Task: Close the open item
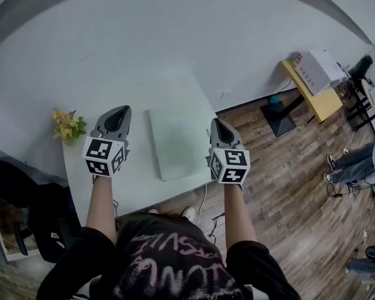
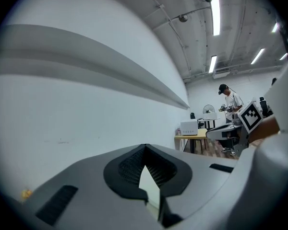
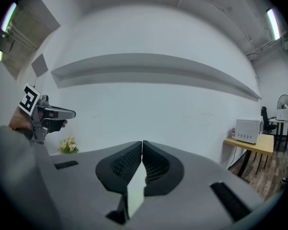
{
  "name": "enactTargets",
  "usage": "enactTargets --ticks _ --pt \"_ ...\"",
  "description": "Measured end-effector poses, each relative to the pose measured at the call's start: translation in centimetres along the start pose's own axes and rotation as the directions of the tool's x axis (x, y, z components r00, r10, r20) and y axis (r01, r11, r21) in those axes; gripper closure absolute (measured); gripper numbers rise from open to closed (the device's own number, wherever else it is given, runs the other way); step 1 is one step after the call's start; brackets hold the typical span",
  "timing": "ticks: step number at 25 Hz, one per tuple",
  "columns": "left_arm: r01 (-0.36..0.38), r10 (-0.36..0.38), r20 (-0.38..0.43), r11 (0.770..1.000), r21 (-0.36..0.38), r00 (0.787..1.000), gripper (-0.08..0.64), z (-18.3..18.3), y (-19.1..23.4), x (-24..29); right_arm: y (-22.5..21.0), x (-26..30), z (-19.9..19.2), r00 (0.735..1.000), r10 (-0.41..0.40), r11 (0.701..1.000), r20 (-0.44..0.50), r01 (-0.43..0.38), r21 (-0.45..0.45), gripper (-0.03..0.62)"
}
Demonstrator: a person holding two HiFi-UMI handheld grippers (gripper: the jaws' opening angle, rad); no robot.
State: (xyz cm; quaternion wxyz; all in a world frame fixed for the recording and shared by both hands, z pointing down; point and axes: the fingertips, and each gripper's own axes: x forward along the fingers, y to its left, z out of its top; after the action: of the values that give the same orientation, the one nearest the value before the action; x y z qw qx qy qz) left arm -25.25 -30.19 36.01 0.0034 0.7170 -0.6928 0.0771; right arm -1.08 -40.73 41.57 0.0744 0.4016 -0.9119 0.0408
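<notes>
A flat pale-green slab, apparently a laptop [image 1: 177, 140] with its lid down, lies on the white table [image 1: 137, 189] in the head view. My left gripper [image 1: 120, 113] hovers to its left and my right gripper [image 1: 216, 123] to its right. Neither touches it. Both point at the white wall. In the left gripper view the jaws [image 2: 145, 147] meet at the tips with nothing between them. The right gripper view shows its jaws [image 3: 142, 143] pressed together and empty. The laptop is hidden in both gripper views.
Yellow flowers [image 1: 67, 125] stand at the table's far left corner. A yellow desk [image 1: 319, 99] with a white box [image 1: 317, 67] is at the back right. Seated people's legs [image 1: 356, 161] are on the wood floor at right. A dark bag [image 1: 25, 217] sits at left.
</notes>
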Motion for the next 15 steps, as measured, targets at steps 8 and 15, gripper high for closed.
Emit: enactTargets --ticks 8,15 --pt "-0.05 0.051 0.019 0.998 -0.03 0.999 0.546 1.1 1.1 -1.6 1.6 0.6 1.8 0.999 0.043 0.999 0.012 -0.043 -0.022 0.568" --pt "-0.063 0.064 0.027 0.997 -0.036 0.998 0.546 1.4 1.0 -1.9 1.5 0.5 2.5 0.998 0.055 0.998 0.015 -0.054 -0.023 0.568"
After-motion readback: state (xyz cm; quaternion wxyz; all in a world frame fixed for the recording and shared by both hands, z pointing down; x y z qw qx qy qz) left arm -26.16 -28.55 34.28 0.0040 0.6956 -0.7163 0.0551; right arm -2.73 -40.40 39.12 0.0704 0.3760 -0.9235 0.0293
